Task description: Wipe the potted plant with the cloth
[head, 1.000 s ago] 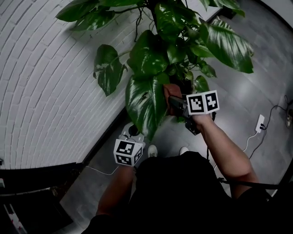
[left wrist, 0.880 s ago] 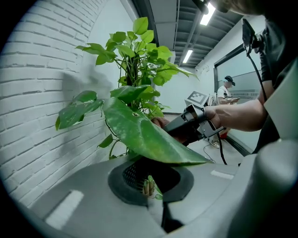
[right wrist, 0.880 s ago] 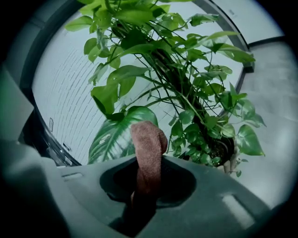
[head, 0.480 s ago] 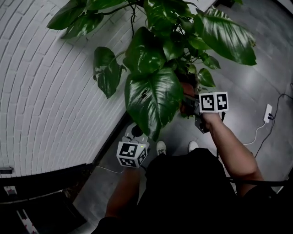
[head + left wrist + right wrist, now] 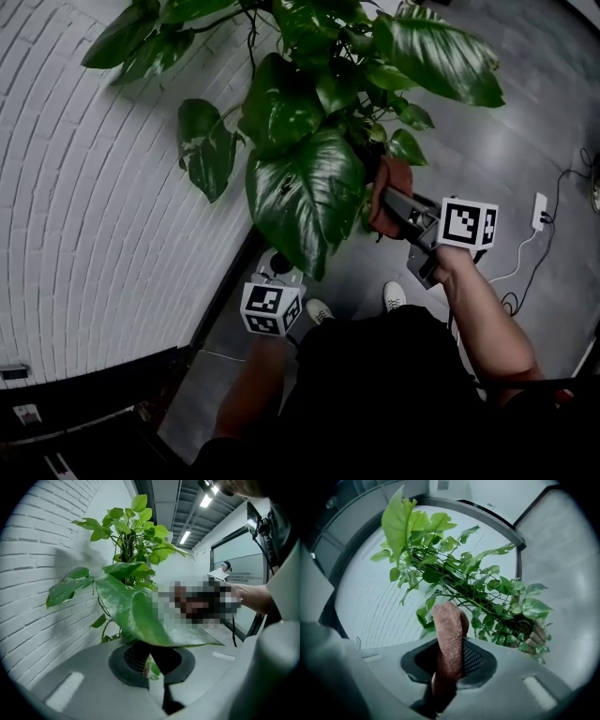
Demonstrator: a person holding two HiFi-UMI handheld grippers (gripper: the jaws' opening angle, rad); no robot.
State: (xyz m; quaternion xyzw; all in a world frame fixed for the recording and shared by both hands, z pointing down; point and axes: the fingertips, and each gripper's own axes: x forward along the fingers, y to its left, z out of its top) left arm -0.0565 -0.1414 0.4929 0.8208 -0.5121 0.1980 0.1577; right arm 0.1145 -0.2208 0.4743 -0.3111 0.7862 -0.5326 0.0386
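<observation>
Since a second ago the right gripper (image 5: pixel 398 206) has drawn the cloth (image 5: pixel 386 195) off the face of the big leaf (image 5: pixel 305 202) and out past its right edge, and my right arm has swung out to the right with it.

Far to the left of the big leaf runs the white brick wall (image 5: pixel 94 216). Just below and left of the leaf's drooping tip sits the left gripper (image 5: pixel 161 693). In its own view the jaws are drawn together with only a thin slit between them, and a sliver of green shows right at them (I take it for the tip of that same leaf, which arches overhead). The big leaf hangs lowest on the potted plant (image 5: pixel 319 94), glossy side up, with the other leaves spreading above it.

Just beside the leaf's right edge is the rust-brown cloth, bunched and standing upright. The right gripper's jaws are clamped on its lower part, the free end poking up toward the foliage. Well to the right of the leaf, a white plug block (image 5: pixel 539 211) with its cable lies on the grey floor (image 5: pixel 525 141)
</observation>
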